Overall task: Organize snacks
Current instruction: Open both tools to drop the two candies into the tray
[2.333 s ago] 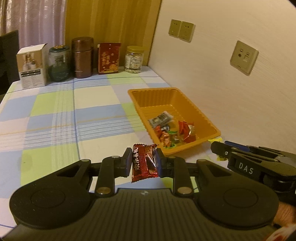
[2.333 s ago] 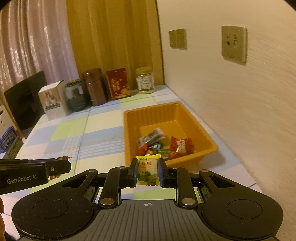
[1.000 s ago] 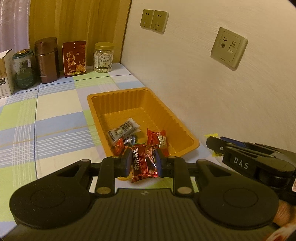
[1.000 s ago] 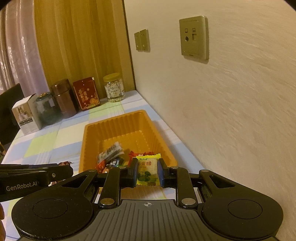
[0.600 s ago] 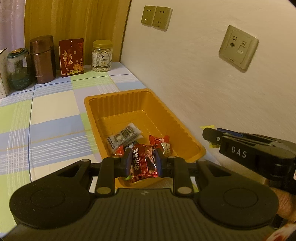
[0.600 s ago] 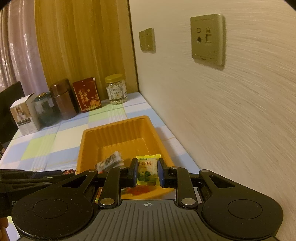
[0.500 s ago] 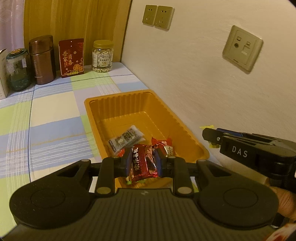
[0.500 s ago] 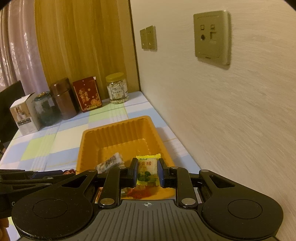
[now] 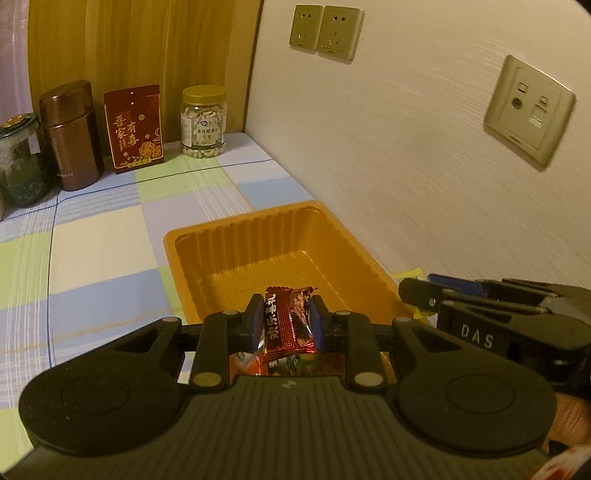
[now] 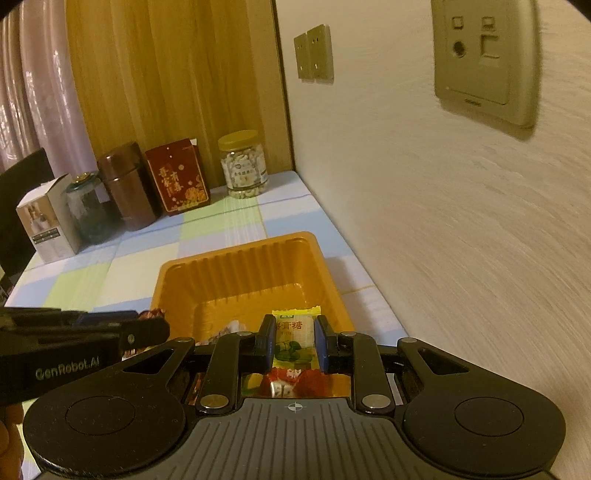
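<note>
Both grippers had travelled forward over the orange tray (image 9: 229, 236), which lay just below and ahead of the fingers, left fingers (image 9: 255, 322) clenched on an upright red candy (image 9: 287, 320), right fingers (image 10: 266, 341) on a yellow candy (image 10: 294, 339).

A home: checked tablecloth (image 9: 110, 229), curtain (image 10: 33, 92), wall sockets (image 9: 325, 31), nut jar (image 9: 203, 122).

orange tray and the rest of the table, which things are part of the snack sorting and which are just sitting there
Part of the job:
- orange tray
- red candy in left tongs
- yellow candy in right tongs
- snacks already in tray

Just sitting there:
- nut jar
- red box
- brown canister
- glass jar
- white box
</note>
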`<state>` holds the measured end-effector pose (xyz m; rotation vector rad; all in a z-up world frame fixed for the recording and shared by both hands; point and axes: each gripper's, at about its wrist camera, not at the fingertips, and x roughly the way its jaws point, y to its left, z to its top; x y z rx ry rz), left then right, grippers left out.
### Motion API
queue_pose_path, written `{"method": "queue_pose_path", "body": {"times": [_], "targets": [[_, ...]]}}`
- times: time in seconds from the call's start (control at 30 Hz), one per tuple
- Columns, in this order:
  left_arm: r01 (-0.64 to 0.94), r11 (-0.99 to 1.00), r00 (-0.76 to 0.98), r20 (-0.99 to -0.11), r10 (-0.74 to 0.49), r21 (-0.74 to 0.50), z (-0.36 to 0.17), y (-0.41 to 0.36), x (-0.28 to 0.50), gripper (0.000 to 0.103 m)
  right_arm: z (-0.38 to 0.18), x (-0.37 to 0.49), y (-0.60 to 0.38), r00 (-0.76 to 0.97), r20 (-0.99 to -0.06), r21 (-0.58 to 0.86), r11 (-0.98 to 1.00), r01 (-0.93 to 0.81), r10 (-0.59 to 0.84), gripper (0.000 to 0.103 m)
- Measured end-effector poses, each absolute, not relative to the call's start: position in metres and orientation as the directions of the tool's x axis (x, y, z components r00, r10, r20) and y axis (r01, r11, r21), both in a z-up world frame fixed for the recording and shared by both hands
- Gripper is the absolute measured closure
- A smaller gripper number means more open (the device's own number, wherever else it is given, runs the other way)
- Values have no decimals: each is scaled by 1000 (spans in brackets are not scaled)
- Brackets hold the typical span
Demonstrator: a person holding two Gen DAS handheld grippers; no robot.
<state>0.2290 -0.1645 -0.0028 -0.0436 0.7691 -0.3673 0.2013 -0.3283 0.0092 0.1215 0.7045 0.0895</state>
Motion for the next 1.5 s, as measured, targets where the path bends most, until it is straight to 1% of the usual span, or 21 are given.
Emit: {"method": "queue_pose_path", "body": {"times": [0.57, 1.33, 1.37, 1.4, 1.43, 1.5], "targets": [[307, 937, 643, -690, -332, -165, -17, -168, 278, 80, 2, 246, -325, 739, -658, 151, 987, -58, 144, 80], [305, 937, 629, -702, -333, -170, -34, -166, 304, 80, -17, 266, -321, 716, -684, 146, 988, -48, 136, 80], [302, 938, 633, -700, -332, -172, -35, -166, 305, 79, -17, 266, -321, 716, -685, 147, 988, -47, 136, 80], [299, 939, 635, -698, -330, -172, -35, -166, 306, 76, -18, 266, -321, 715, -686, 147, 988, -47, 136, 80], [296, 940, 635, -700, -327, -171, -36, -166, 306, 67, -18, 266, -320, 714, -687, 147, 988, -46, 136, 80], [301, 938, 634, -700, -329, -169, -35, -166, 307, 67, -19, 266, -321, 713, -688, 149, 988, -46, 136, 80]]}}
